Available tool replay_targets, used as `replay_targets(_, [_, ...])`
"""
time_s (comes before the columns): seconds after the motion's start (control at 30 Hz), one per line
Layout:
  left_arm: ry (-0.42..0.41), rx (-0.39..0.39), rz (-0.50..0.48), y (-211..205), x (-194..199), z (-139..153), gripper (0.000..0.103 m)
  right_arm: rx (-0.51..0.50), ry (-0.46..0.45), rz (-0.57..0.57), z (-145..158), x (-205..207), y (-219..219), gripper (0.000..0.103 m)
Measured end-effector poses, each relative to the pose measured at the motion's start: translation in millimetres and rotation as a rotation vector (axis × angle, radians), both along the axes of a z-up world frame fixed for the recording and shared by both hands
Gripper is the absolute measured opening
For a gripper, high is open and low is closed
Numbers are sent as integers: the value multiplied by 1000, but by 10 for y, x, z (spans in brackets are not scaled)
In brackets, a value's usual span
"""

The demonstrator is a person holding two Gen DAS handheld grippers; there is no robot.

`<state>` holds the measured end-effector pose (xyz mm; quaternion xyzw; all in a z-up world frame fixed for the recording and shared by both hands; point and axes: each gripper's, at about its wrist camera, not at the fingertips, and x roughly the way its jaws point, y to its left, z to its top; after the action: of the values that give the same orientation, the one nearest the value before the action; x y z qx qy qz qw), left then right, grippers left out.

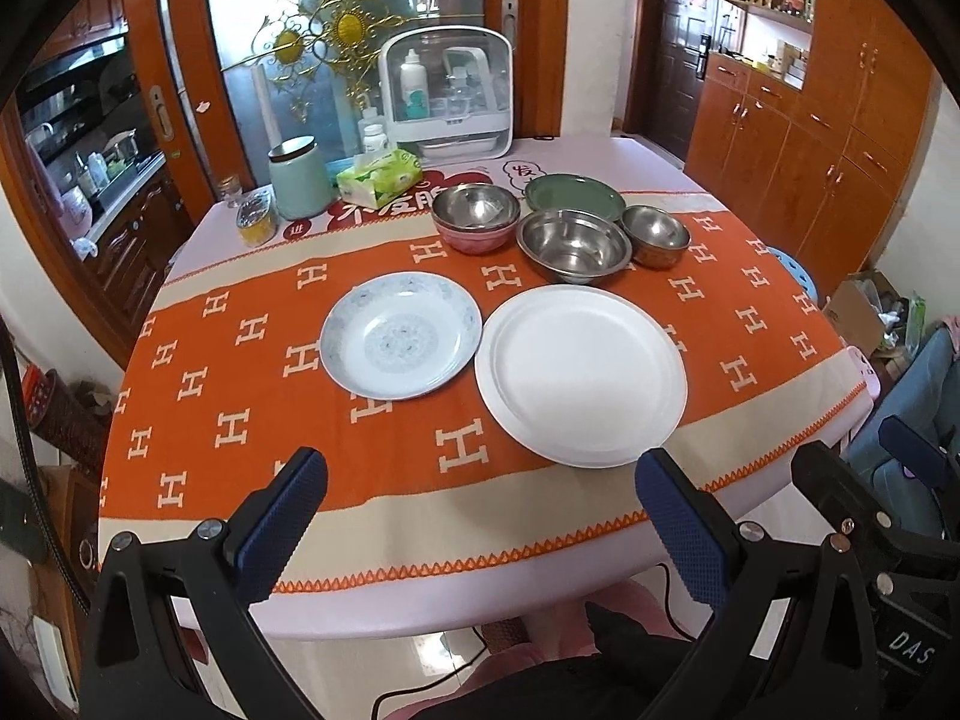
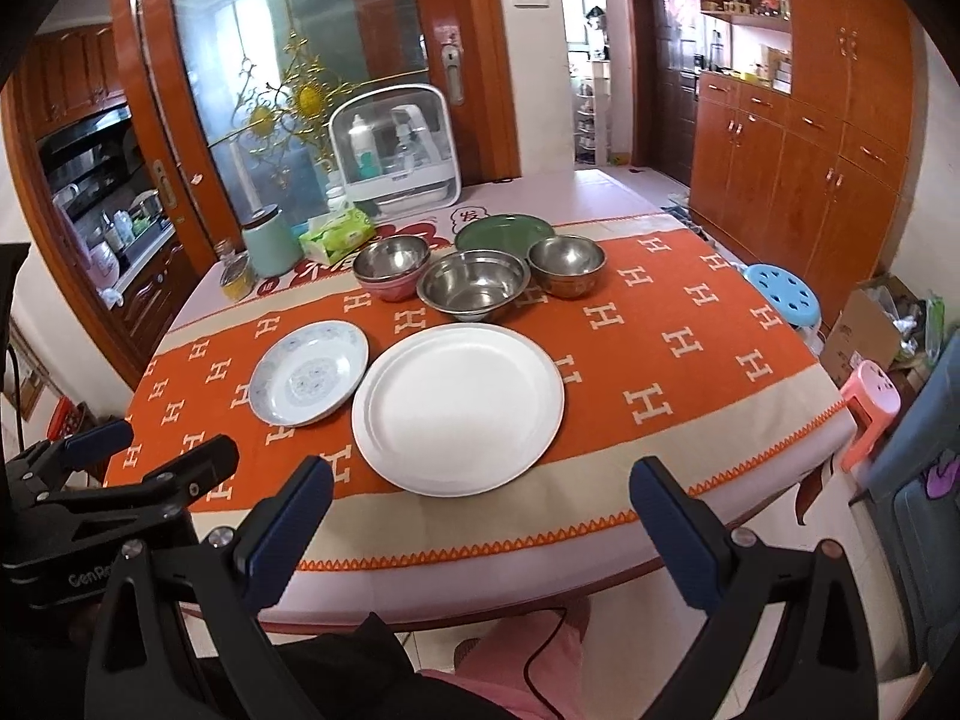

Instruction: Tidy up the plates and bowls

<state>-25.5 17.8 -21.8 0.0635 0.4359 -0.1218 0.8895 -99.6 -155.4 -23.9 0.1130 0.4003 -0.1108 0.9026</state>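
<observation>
"H" pattern on orange cloth [image 1: 252,420]; "DAS" on right gripper [image 1: 900,480] body; "GenR.." on left gripper [image 2: 153,450] body

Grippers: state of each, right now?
Left gripper: open, holding nothing, short of the table.
Right gripper: open, holding nothing, short of the table too.

left gripper [image 1: 480,480]: black frame, two arms ending in blue textured pads [image 1: 282,516]
right gripper [image 2: 480,489]: same build, black frame, blue dimpled pads [image 2: 675,534]
screws: round silver bolt heads on each arm, copper-coloured ones on the side bracket
markings: white "DAS" and "GenRo" lettering, both cut off
cable: thin black, hanging below
clothing: black sleeve [image 2: 360,654], pink garment [image 2: 522,648]
</observation>
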Motion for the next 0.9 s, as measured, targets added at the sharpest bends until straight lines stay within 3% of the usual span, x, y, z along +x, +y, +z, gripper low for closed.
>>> replay_targets(0.5, [60,-20,7,-138,225,-108,102,-35,32,-38,-43,111,-192,100])
replay_targets(0.9, [180,-62,135,-300,569,-336,102,14,80,56,-223,488,-609,100])
